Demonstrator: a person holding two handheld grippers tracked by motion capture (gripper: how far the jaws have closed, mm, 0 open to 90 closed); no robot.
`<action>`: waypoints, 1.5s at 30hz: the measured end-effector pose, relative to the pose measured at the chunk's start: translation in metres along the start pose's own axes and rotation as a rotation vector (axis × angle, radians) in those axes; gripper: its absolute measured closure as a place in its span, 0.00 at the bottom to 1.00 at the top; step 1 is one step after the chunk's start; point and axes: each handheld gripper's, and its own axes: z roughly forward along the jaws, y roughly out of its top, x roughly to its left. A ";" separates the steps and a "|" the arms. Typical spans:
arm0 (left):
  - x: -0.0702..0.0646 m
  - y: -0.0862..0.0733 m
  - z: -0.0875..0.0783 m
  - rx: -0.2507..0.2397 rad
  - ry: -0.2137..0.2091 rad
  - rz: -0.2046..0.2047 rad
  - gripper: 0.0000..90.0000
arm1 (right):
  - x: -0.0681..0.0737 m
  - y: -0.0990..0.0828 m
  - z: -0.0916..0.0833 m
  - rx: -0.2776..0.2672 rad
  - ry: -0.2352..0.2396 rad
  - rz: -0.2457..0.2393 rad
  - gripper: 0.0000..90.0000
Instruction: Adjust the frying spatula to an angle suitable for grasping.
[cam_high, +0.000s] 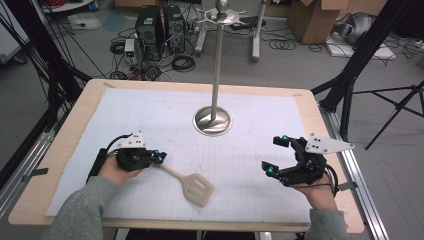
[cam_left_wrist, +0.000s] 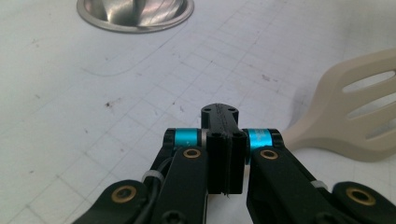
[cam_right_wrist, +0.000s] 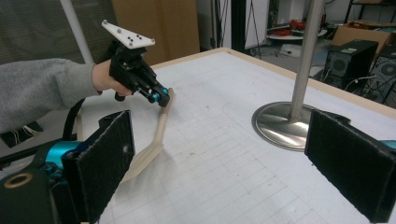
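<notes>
High view: the left gripper (cam_high: 159, 158) sits at the near-left of the white gridded mat (cam_high: 150, 115), its jaws closed on the handle end of a beige slotted spatula (cam_high: 192, 186). The spatula runs from the jaws toward the person's side and to the right, and its blade lies flat on the mat near the front edge. A grey sleeve (cam_high: 80, 210) leads up to the hand holding this gripper.

The right gripper (cam_high: 278, 155) is at the near-right of the mat, well apart from the spatula, with its 2 jaws spread wide and nothing between them.

A metal stand (cam_high: 216, 65) rises upright from a round base (cam_high: 212, 121) at the middle of the mat, farther from the person than both grippers and between them.

Left gripper view shows the 2 black jaws pressed together with no gap, the spatula's slotted blade (cam_left_wrist: 350, 116) off to the right on the mat, and the base's rim (cam_left_wrist: 135, 14) at the top.

Right gripper view looks between its own 2 padded jaws, standing far apart with only the mat between them. Beyond them the left gripper (cam_right_wrist: 161, 97) clamps the top of the spatula handle (cam_right_wrist: 161, 123), which slopes down to the mat, blade end touching it. The stand's pole (cam_right_wrist: 306, 51) and base are to the right.
</notes>
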 end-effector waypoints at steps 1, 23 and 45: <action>0.001 -0.001 0.000 0.007 -0.001 -0.001 1.00 | 0.000 0.000 0.000 -0.001 -0.001 0.002 0.08; 0.012 -0.028 -0.017 0.069 0.032 -0.047 1.00 | -0.007 0.004 0.019 0.008 0.043 -0.004 0.08; 0.017 -0.023 -0.005 0.053 0.059 -0.049 1.00 | -0.002 0.003 0.013 -0.001 0.064 -0.006 0.08</action>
